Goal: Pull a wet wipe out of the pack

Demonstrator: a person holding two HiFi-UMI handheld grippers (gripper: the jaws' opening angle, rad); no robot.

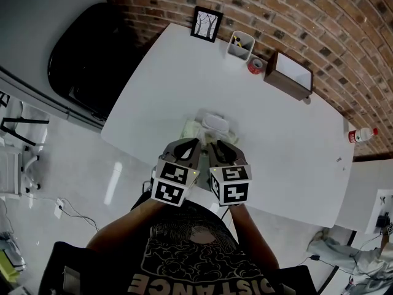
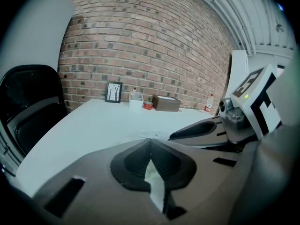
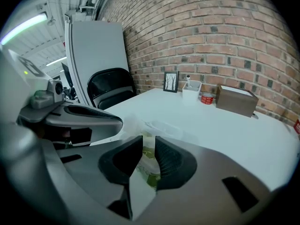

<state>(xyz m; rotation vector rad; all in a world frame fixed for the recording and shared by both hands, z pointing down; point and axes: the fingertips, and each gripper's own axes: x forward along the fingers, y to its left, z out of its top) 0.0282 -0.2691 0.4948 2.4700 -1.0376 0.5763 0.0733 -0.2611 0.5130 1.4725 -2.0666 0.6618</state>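
- The wet-wipe pack (image 1: 198, 128) lies flat near the front edge of the desk (image 1: 288, 146), right under both claws, with its clear lid (image 1: 216, 121) flipped up on the far side.
- My right claw (image 3: 148, 149) is drawn to a narrow slot, and the pack's green-printed film fills that slot. I judge it is pinching the pack itself, not a wipe.
- My left claw (image 2: 150, 144) has its tips together. Something pale shows in the gap below them, but I can't make out anything clamped there.
- Biggest risk: if I pull with the right claw as it is, the whole pack lifts or slides off the near edge, because nothing pins it down.
- Second risk: the two claws sit just beside each other, so opening either one may knock the other or nudge the pack askew.
- Third risk: a grab at the opening could take film rather than the wipe and tear it.
- The pack looks soft and crinkly, white and pale green, and probably light.
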